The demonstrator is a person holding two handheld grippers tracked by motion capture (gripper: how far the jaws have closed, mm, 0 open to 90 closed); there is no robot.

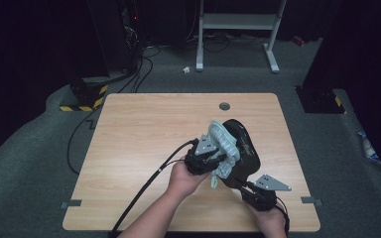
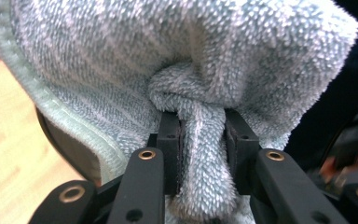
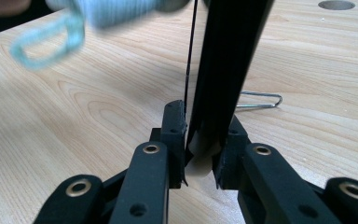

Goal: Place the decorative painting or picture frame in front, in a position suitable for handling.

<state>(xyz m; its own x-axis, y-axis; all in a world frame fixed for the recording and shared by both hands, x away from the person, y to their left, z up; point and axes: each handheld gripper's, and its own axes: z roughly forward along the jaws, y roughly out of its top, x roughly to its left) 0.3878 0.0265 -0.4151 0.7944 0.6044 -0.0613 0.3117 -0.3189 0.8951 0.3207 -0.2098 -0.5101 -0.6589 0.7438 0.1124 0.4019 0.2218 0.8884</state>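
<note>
A pale blue-grey terry cloth (image 1: 222, 138) is draped on a glossy black pan-like object (image 1: 244, 145) held tilted above the wooden table (image 1: 144, 134). My left gripper (image 1: 217, 161) is shut on the cloth, and a bunched fold (image 2: 200, 154) is pinched between its pads just under the gripper tip (image 2: 200, 125). A dark curved rim (image 2: 63, 147) shows below the cloth. My right gripper (image 1: 242, 184) is shut on the object's flat black handle (image 3: 228, 70), which rises upright between the jaws (image 3: 203, 123). The blurred cloth (image 3: 116, 11) and its hanging loop (image 3: 46, 44) hover at the upper left.
A thin wire loop (image 3: 261, 100) lies on the table behind the handle. A round hole (image 1: 224, 106) sits near the table's far edge. A cable (image 1: 144, 183) trails off the front left. A metal frame (image 1: 238, 22) and a striped base (image 1: 87, 99) stand on the floor beyond.
</note>
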